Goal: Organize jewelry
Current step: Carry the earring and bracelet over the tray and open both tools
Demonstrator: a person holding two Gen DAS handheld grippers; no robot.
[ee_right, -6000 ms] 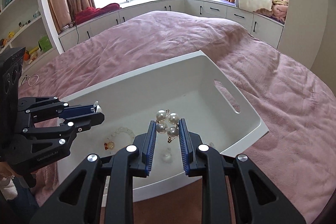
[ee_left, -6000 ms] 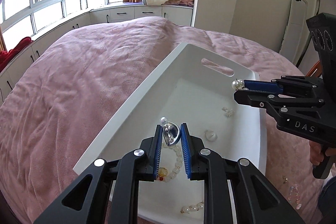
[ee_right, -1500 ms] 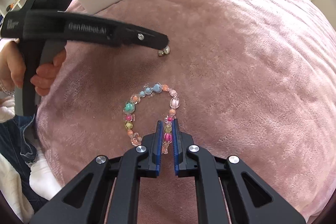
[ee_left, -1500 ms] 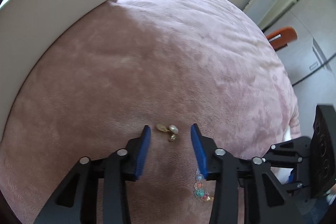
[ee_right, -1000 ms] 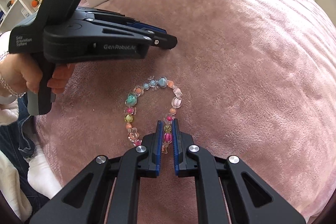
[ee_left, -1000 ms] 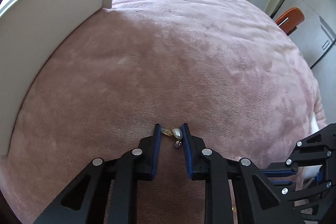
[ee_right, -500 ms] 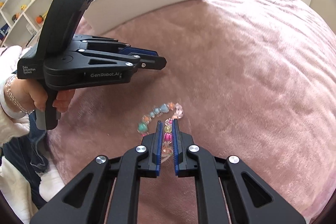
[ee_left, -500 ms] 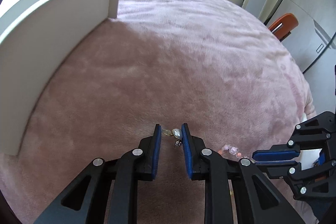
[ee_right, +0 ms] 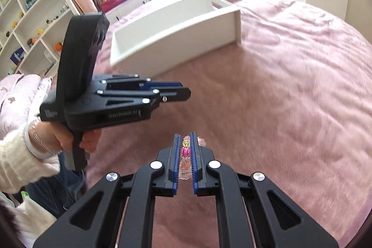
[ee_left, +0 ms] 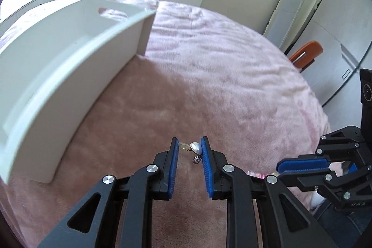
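Observation:
My left gripper [ee_left: 189, 143] is shut on a pearl earring [ee_left: 194, 148] with a small dark drop, held above the pink bedspread. My right gripper [ee_right: 186, 138] is shut on a colourful bead bracelet [ee_right: 185, 156], lifted off the bed; most of the bracelet hangs hidden below the fingers. The white tray [ee_left: 58, 66] stands ahead and to the left; in the right wrist view the tray [ee_right: 176, 38] is ahead, beyond the left gripper [ee_right: 179, 91]. The right gripper [ee_left: 281, 166] shows at the lower right of the left wrist view.
The pink bedspread [ee_left: 220, 85] fills the space around the tray. An orange chair [ee_left: 305, 55] and white doors stand beyond the bed's right edge. White shelves with toys [ee_right: 30, 15] line the left wall. My sleeve and hand [ee_right: 34, 148] hold the left gripper.
Both grippers have risen from the bedspread with their jewelry and tilted up toward the tray. The bracelet has left the bed, and the tray has come into fuller view.

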